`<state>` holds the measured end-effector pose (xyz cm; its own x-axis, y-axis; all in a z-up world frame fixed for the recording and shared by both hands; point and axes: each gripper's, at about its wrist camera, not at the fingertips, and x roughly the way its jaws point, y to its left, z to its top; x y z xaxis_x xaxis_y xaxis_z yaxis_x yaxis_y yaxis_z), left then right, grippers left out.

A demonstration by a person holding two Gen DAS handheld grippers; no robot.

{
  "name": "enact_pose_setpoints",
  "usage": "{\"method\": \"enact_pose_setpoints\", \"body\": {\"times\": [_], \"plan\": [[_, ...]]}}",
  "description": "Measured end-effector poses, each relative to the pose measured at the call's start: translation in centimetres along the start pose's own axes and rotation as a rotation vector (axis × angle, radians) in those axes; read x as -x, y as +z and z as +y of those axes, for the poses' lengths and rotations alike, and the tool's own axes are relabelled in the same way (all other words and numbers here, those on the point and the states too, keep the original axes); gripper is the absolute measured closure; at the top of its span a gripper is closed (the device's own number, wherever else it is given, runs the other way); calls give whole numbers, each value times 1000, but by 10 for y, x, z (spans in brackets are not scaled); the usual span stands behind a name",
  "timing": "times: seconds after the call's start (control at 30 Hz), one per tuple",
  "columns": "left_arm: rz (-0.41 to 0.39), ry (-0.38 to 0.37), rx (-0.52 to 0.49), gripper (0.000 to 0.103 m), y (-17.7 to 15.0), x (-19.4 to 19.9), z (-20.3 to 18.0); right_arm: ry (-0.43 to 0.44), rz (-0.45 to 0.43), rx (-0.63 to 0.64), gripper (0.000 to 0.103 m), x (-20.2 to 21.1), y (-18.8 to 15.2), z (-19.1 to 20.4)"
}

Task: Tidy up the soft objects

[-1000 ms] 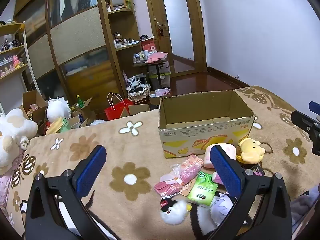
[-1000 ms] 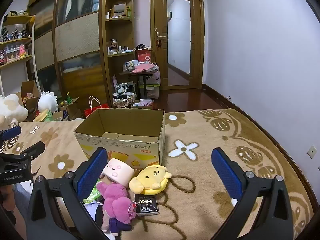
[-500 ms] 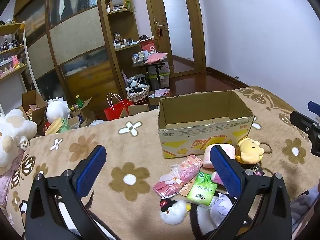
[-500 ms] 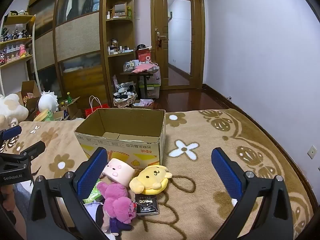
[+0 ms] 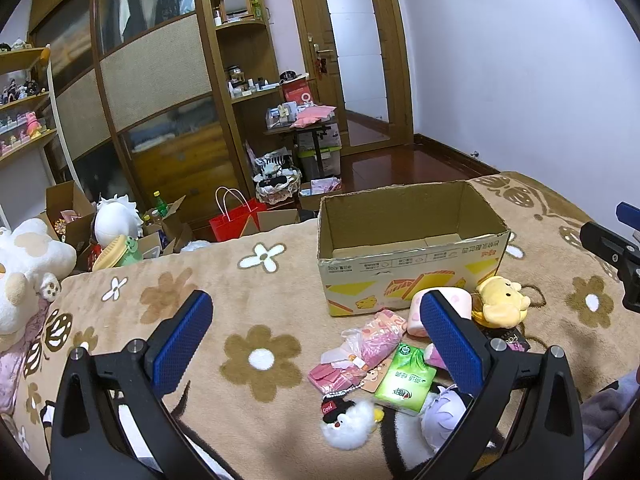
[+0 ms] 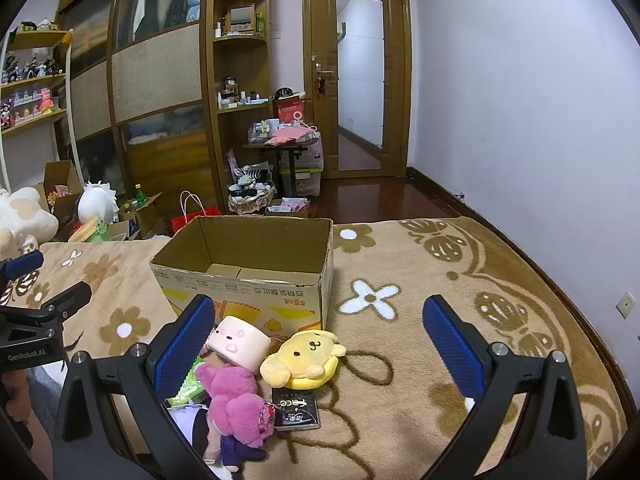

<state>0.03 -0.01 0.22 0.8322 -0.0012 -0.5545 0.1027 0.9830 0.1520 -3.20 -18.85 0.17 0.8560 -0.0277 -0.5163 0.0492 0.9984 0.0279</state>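
An empty cardboard box (image 5: 408, 240) (image 6: 248, 256) stands on the flowered blanket. In front of it lie a yellow dog plush (image 6: 304, 358) (image 5: 502, 304), a pink block plush (image 6: 238, 342), a magenta plush (image 6: 238, 404), a green tissue pack (image 5: 404, 380), a pink packet (image 5: 372, 336) and a white chick plush (image 5: 352, 420). My left gripper (image 5: 316, 336) hovers open above the blanket, left of the pile. My right gripper (image 6: 320, 340) hangs open over the yellow plush and bare blanket. Nothing is held.
A black card (image 6: 296, 408) lies beside the magenta plush. The blanket (image 6: 440, 280) runs free to the right of the box. A large white plush (image 5: 24, 264) sits at the far left. Beyond the bed are cartons, a red bag (image 5: 236, 222) and shelves.
Almost nothing has moved; the left view has shifted very slightly. Both grippers stay open and empty.
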Motion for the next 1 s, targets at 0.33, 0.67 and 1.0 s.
{"method": "enact_pose_setpoints", "body": {"times": [0.33, 0.67, 1.0], "plan": [[-1, 0, -1, 1, 0, 0, 0, 2, 1, 1, 0, 1, 0, 3], [-1, 1, -1, 1, 1, 0, 1, 2, 1, 2, 0, 1, 0, 3], [-8, 6, -8, 1, 2, 1, 3, 6, 5, 4, 0, -2, 0, 6]]}}
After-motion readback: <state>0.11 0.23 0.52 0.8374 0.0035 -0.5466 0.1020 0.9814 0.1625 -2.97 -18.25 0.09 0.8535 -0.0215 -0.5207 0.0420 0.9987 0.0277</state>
